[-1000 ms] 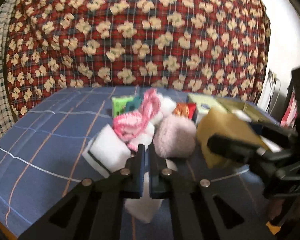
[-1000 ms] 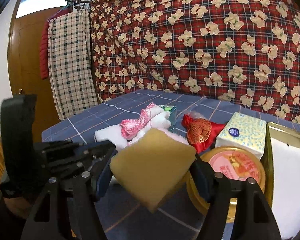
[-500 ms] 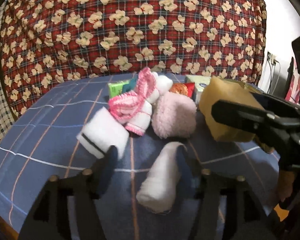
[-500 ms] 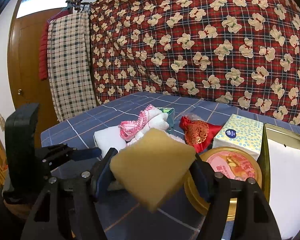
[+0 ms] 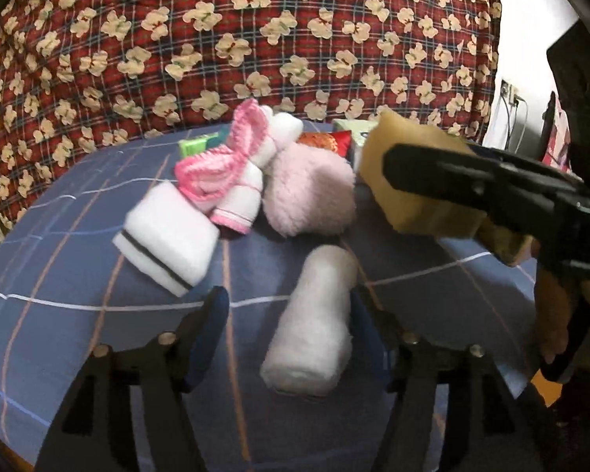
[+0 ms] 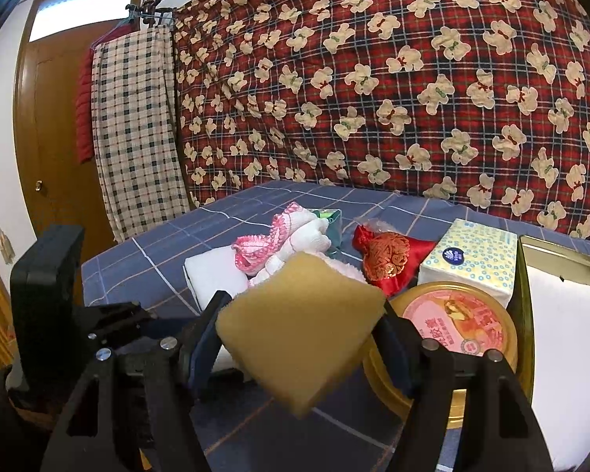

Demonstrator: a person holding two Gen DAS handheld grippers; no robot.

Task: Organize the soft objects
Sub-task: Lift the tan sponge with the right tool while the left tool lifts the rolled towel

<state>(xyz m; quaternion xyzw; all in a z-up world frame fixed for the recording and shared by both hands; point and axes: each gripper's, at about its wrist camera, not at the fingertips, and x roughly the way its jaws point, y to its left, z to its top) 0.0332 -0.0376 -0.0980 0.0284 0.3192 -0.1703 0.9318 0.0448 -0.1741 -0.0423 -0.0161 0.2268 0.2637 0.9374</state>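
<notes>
A white rolled cloth (image 5: pixel 314 314) lies on the blue checked cover between the fingers of my left gripper (image 5: pixel 291 306). Its jaws are closing, and the left pad still stands clear of the roll. My right gripper (image 6: pixel 301 310) is shut on a yellow sponge (image 6: pixel 299 338), held above the cover; the same sponge (image 5: pixel 413 181) shows at the right of the left wrist view. Behind the roll lie a white sponge block with a black stripe (image 5: pixel 169 236), a pink-and-white knitted piece (image 5: pixel 224 173) and a fluffy pink piece (image 5: pixel 310 192).
A red pouch (image 6: pixel 389 259), a tissue pack (image 6: pixel 472 263) and a round tin (image 6: pixel 452 334) sit right of the pile. A gold box with a white inside (image 6: pixel 562 334) stands at the far right. A red flowered quilt (image 6: pixel 373 78) rises behind the bed.
My left gripper went from shut to open and sank closer over the white roll, which now lies between its fingers. The right gripper and its sponge have not moved.
</notes>
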